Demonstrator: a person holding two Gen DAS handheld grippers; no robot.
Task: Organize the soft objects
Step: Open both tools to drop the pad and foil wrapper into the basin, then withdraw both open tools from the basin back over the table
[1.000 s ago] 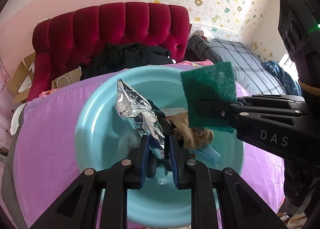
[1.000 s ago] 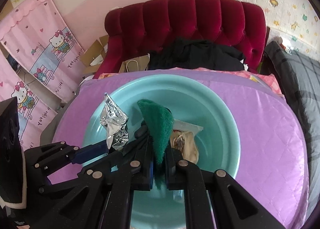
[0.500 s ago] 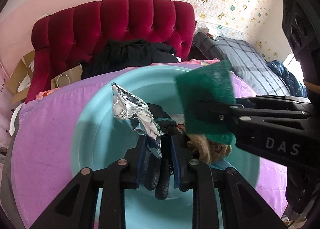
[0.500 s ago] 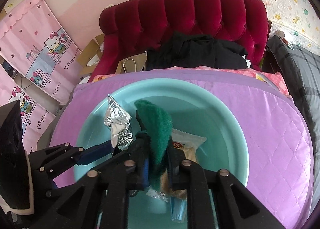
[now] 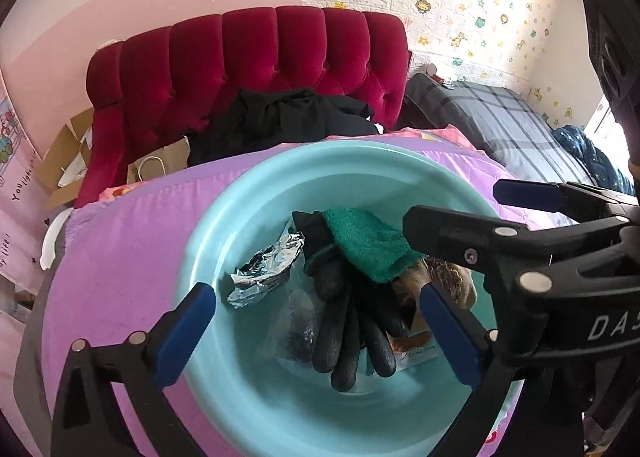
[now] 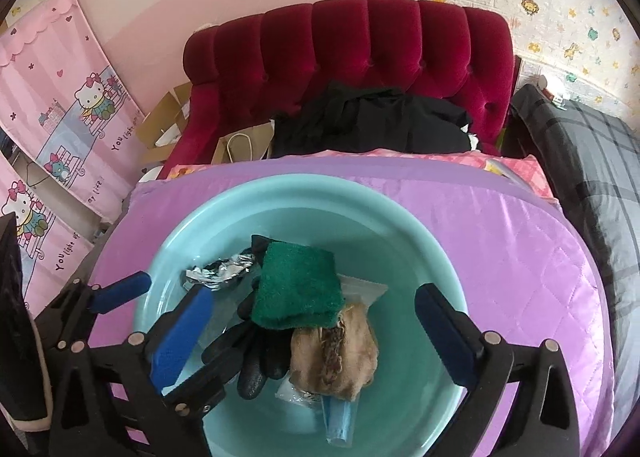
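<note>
A teal basin [image 5: 224, 225] [image 6: 400, 217] sits on a purple quilted cover. Inside it lie a crumpled foil wrapper [image 5: 268, 269] [image 6: 220, 271], a green scouring pad [image 5: 368, 245] [image 6: 298, 289], a black glove [image 5: 344, 321] [image 6: 252, 353] and a tan furry piece [image 5: 456, 281] [image 6: 336, 353]. My left gripper [image 5: 316, 297] hangs over the basin, its jaws opening wide, with no pad touching anything. My right gripper [image 6: 312, 295] [image 5: 456, 203] hovers beside it, jaws likewise opening, and the green pad lies loose below it.
A blue tube [image 6: 340, 421] and a clear packet [image 6: 360, 287] also lie in the basin. Behind the purple cover [image 6: 520, 277] stand a red tufted headboard [image 6: 360, 45] with black clothes [image 6: 372, 121], a paper bag [image 6: 240, 149] and cardboard. A plaid bed [image 5: 500, 117] is on the right.
Both grippers went from shut to wide open. The foil wrapper left the left jaws and the green pad left the right jaws; both now lie in the basin.
</note>
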